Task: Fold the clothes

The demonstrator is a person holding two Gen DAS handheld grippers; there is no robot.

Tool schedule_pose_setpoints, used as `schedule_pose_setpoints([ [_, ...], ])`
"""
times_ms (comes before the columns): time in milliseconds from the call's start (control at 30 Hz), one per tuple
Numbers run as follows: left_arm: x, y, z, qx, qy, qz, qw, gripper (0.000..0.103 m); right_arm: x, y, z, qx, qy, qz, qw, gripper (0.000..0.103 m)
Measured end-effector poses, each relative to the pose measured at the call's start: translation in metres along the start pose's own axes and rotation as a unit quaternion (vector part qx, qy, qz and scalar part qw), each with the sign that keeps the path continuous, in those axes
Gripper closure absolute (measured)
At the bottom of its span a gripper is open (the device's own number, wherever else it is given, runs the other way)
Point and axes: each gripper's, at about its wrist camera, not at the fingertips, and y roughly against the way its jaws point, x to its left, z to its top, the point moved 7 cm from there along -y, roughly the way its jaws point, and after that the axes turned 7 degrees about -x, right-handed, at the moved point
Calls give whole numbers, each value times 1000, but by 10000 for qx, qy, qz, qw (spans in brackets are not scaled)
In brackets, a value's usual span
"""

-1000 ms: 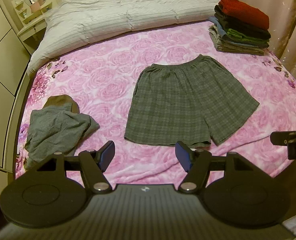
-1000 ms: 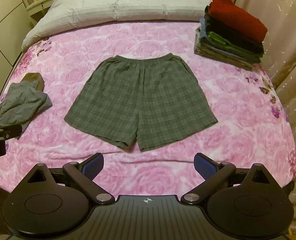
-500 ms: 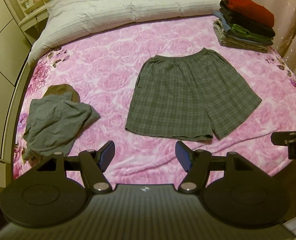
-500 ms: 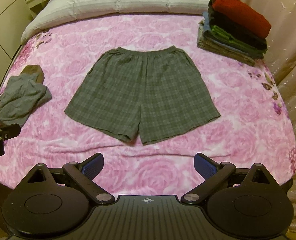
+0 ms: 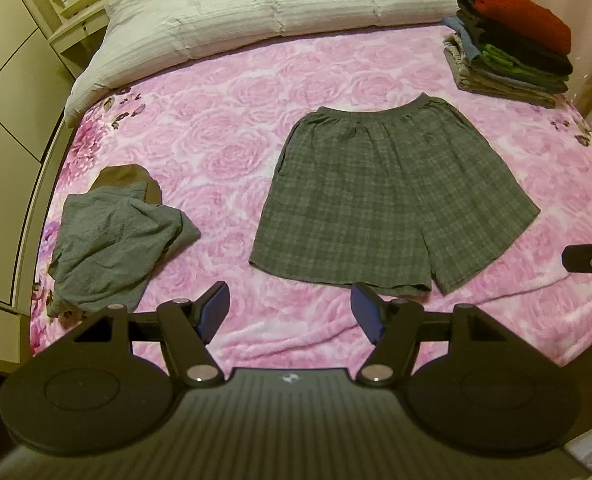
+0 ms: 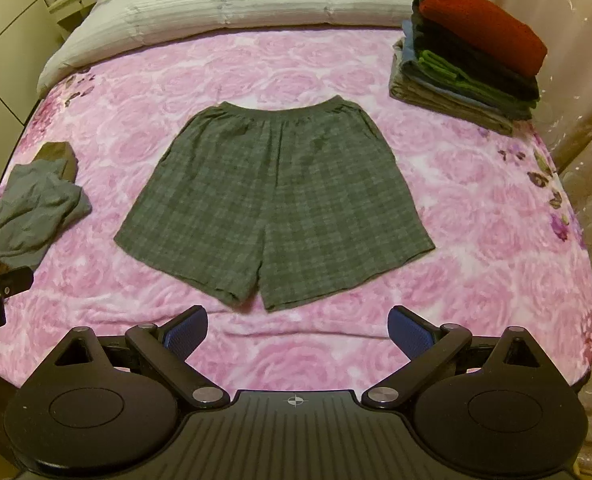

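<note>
Grey plaid shorts (image 5: 387, 196) (image 6: 276, 196) lie spread flat on the pink rose-patterned bedspread (image 5: 224, 140) (image 6: 475, 208), waistband far, leg hems near. My left gripper (image 5: 290, 312) hovers open above the blanket just in front of the left leg hem, nothing between its blue pads. My right gripper (image 6: 297, 328) is open too, just short of the crotch and the right leg hem. Each gripper's edge shows at the side of the other's view. A crumpled grey garment (image 5: 112, 248) (image 6: 36, 208) lies at the left, over a brown piece.
A stack of folded clothes (image 5: 511, 40) (image 6: 471, 60) with a red item on top sits at the far right corner. A white duvet (image 5: 256, 12) (image 6: 216, 4) covers the bed's head. Cabinets and a small shelf stand left; a curtain hangs right.
Both grippers have moved forward toward the shorts, so the leg hems now lie closer to the fingertips. Jaws stay equally wide. The clothes have not moved.
</note>
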Motion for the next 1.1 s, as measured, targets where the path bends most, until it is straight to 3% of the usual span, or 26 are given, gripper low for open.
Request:
schedule_pose_setpoints([
  [567,-52,-27,29,260,212,229,9992,39,-59,-34,35,187,144,202,9995,4],
  [1100,-89,-74,32,804,145,418,9958,39,-116,-86,31,677,34,215,9975,4],
])
